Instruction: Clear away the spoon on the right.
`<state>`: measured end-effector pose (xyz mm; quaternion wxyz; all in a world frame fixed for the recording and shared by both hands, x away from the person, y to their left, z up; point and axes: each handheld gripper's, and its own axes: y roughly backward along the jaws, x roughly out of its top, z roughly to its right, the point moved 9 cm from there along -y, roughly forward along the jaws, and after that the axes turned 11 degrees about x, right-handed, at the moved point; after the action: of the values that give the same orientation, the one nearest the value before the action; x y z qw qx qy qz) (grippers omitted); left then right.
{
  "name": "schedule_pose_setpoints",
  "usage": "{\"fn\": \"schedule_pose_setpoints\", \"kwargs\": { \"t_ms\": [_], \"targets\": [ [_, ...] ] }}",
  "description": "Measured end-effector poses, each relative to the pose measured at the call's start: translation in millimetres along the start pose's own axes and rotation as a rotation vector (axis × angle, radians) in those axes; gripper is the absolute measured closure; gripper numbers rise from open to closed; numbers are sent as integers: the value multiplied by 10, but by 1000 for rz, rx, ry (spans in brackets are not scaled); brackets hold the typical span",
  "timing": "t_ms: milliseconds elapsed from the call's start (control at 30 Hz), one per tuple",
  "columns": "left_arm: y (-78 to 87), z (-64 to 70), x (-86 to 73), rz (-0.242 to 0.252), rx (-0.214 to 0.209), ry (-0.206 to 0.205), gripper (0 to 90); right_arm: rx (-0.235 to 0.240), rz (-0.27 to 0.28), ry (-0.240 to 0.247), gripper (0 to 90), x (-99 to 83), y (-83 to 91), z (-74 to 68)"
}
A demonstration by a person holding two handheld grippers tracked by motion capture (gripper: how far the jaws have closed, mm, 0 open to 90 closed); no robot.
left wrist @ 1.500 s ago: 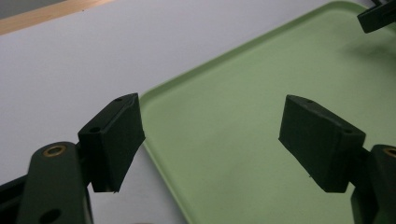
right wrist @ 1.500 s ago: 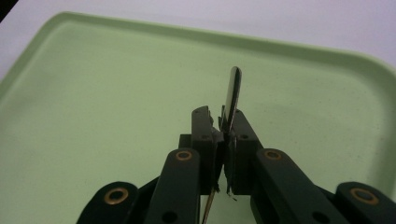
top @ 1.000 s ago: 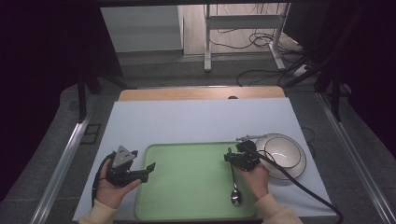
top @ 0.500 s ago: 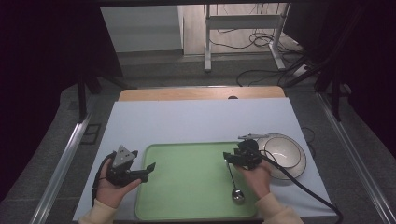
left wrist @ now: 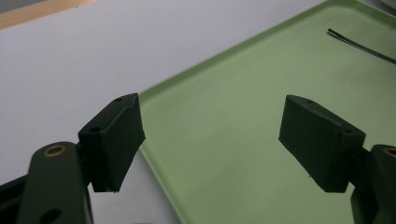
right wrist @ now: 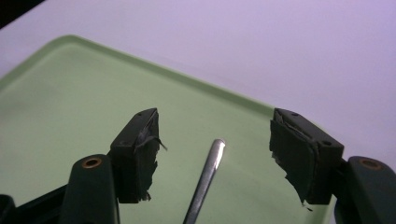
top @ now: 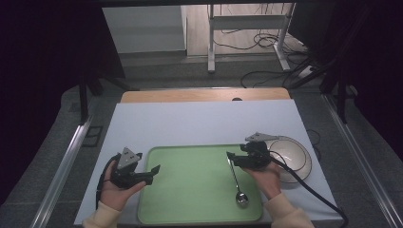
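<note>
On the green tray [top: 190, 190], toward its right side, a metal spoon [top: 236, 183] lies flat with its bowl near the tray's front edge and its thin handle running back toward the right gripper [top: 231, 157]. That gripper hovers over the handle's far end with its jaws spread wide; from the right gripper view the handle tip [right wrist: 210, 163] sits in the gap between the two black jaws, touching neither of them, and the worn pads [right wrist: 144, 154] hold nothing. A white bowl [top: 297, 156] stands on the pale table cover [top: 199, 126] just beside the tray's right edge, partly behind the right hand [top: 266, 178]. At the tray's left edge the left gripper [top: 154, 170] rests low in the left hand [top: 116, 190], its jaws also wide apart and empty. From the left gripper view one jaw hangs over the table cover and the other over the tray [left wrist: 243, 116], with the tray's raised rim passing between them, and the spoon's handle [left wrist: 359, 44] shows far off near the top right corner.
</note>
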<state>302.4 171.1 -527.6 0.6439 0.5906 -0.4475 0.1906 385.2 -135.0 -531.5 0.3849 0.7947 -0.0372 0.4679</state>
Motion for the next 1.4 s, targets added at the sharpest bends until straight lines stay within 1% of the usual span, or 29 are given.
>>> {"fn": "schedule_pose_setpoints", "kwargs": {
  "t_ms": [133, 200, 233, 300, 367, 467, 500, 533, 567, 600, 633, 733, 767, 800, 833, 867, 900, 933, 967, 1000, 1033, 1067, 1100, 1167, 1200, 1267, 1300, 1333, 1400],
  "targets": [
    [34, -4, -35, 2, 0, -3, 213, 16, 8, 14, 328, 44, 36, 5],
    [39, -11, -23, 7, -2, 0, 213, 25, 7, 39, 320, 64, 92, 8],
    [39, -11, -23, 7, -2, 0, 213, 25, 7, 39, 320, 64, 92, 8],
    [49, -3, -11, 12, -3, -4, 212, 42, 22, 54, 320, 85, 147, -5],
    [57, 11, -3, 15, -5, -8, 212, 52, 40, 54, 317, 108, 222, -2],
    [60, 11, 8, 19, -5, -10, 212, 43, 67, 44, 312, 133, 351, 54],
    [57, 6, 11, 19, -5, -9, 212, 28, 85, 43, 311, 130, 453, 109],
    [53, 1, 16, 19, -6, -8, 212, 28, 85, 43, 311, 130, 453, 109],
    [46, -1, 20, 19, -7, -7, 212, 26, 108, 42, 309, 115, 565, 162],
    [26, -5, 24, 18, -8, -7, 212, 22, 122, 42, 308, 104, 623, 190],
    [26, -5, 24, 18, -8, -7, 212, 22, 122, 42, 308, 104, 623, 190],
    [2, -10, 23, 14, -11, -8, 212, 9, 153, 47, 307, 60, 819, 288],
    [-4, -14, 23, 14, -12, -9, 212, 2, 176, 45, 307, 4, 974, 358],
    [-7, -18, 24, 13, -12, -8, 212, 2, 176, 45, 307, 4, 974, 358],
    [-10, -24, 26, 13, -12, -6, 212, 5, 192, 49, 307, -74, 1102, 413],
    [-12, -29, 27, 14, -12, -6, 212, 5, 192, 49, 307, -74, 1102, 413],
    [-16, -37, 33, 15, -9, -5, 211, 9, 195, 36, 307, -173, 1202, 462],
    [-16, -37, 33, 15, -9, -5, 212, 7, 193, 26, 307, -241, 1246, 503],
    [-18, -38, 34, 15, -8, -5, 212, 7, 193, 26, 307, -241, 1246, 503],
    [-21, -37, 36, 16, -6, -4, 211, 5, 193, 10, 307, -308, 1280, 545],
    [-26, -33, 38, 16, -5, -3, 211, -9, 203, -17, 307, -408, 1336, 638],
    [-29, -33, 37, 13, -3, -8, 211, -9, 203, -17, 307, -408, 1336, 638],
    [-33, -28, 39, 12, -4, -10, 211, -11, 220, -36, 307, -424, 1380, 688],
    [-36, -17, 44, 13, 1, -12, 211, -11, 232, -35, 307, -404, 1393, 695],
    [-34, -13, 44, 13, 2, -14, 210, 3, 244, -30, 307, -362, 1397, 666],
    [-27, -7, 44, 15, 4, -18, 210, 6, 240, -21, 307, -355, 1386, 648],
    [-25, -8, 42, 15, 4, -19, 210, 6, 216, -5, 307, -367, 1336, 628],
    [-23, -11, 40, 16, 4, -18, 210, 6, 216, -5, 307, -367, 1336, 628],
    [-20, -24, 34, 16, 7, -12, 210, -2, 183, 13, 304, -397, 1277, 626]
  ]
}}
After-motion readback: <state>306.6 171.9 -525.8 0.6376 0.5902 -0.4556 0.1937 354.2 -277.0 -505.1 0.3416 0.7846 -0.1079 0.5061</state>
